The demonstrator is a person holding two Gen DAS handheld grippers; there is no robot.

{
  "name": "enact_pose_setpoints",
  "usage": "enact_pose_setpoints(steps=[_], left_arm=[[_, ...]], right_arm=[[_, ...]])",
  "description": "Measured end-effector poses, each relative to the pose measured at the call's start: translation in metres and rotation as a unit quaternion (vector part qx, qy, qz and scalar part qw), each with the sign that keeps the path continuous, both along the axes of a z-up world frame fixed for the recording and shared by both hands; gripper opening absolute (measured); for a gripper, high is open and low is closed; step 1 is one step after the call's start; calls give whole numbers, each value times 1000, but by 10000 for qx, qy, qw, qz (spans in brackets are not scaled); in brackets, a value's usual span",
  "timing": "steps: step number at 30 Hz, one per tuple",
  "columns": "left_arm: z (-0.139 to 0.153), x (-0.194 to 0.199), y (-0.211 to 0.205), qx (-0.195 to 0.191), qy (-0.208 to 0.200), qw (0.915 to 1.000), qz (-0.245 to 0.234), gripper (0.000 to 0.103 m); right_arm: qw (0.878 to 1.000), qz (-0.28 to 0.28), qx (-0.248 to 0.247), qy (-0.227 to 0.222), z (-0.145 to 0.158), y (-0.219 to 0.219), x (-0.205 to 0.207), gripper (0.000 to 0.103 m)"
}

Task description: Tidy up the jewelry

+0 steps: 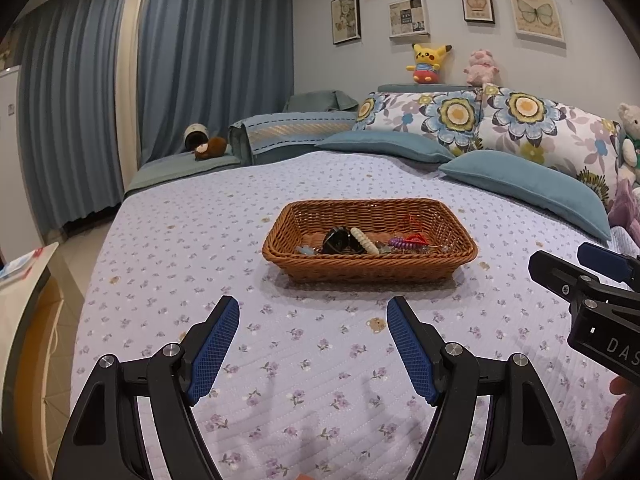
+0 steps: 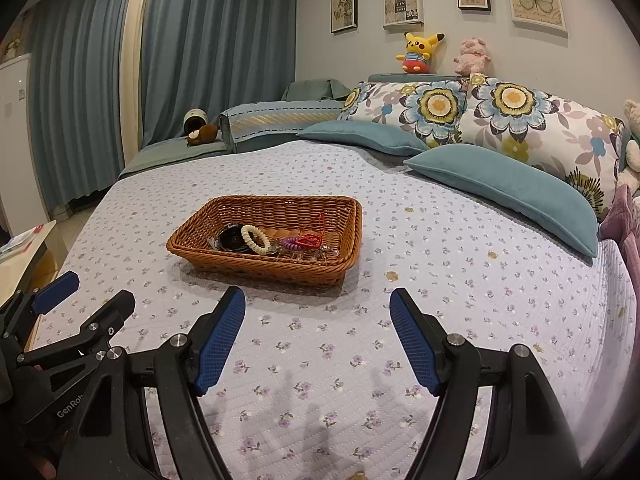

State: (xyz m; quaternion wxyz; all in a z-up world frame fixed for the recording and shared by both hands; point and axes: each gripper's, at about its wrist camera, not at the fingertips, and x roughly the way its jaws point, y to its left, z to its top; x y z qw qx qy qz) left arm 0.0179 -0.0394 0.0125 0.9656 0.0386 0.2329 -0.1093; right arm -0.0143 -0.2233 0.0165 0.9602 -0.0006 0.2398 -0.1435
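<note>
A wicker basket (image 1: 370,268) sits on the bedspread (image 1: 280,360) of a bed, roughly in the middle of the mattress. The jewelry lies inside it, gathered along the near wall. From the right wrist view the pieces can be told apart: a dark round item (image 2: 231,238) at the left, a cream bead bracelet (image 2: 256,239) leaning over it, a purple coiled band (image 2: 291,245) to the right of that, and a red cord piece (image 2: 311,240) touching the purple band. Clear or pale pieces lie under and beside these; their kind cannot be told.

The left gripper (image 1: 313,344) hovers over the bedspread on the near side of the basket, well short of it. Its blue-padded fingers (image 1: 216,348) are spread wide apart and hold nothing. The right gripper (image 2: 317,342) hovers at a similar spot, with the basket ahead and to its left. Its fingers (image 2: 222,344) are likewise released, with only bedspread between them.

The two grippers are side by side: each shows at the edge of the other's view.

Two teal pillows (image 1: 524,188) and two flowered pillows (image 1: 480,120) lie at the head of the bed. A yellow plush toy (image 1: 428,62) and a pink plush toy (image 1: 482,66) sit on the headboard ledge. Blue curtains (image 1: 180,60) hang at the left.
</note>
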Motion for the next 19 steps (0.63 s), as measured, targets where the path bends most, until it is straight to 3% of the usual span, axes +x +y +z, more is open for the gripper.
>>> enact_pose_setpoints(steps=[19], left_arm=[[-3, 1, 2, -22, 57, 10000, -12, 77]], right_arm=[[10000, 15, -12, 30, 0, -1, -1, 77]])
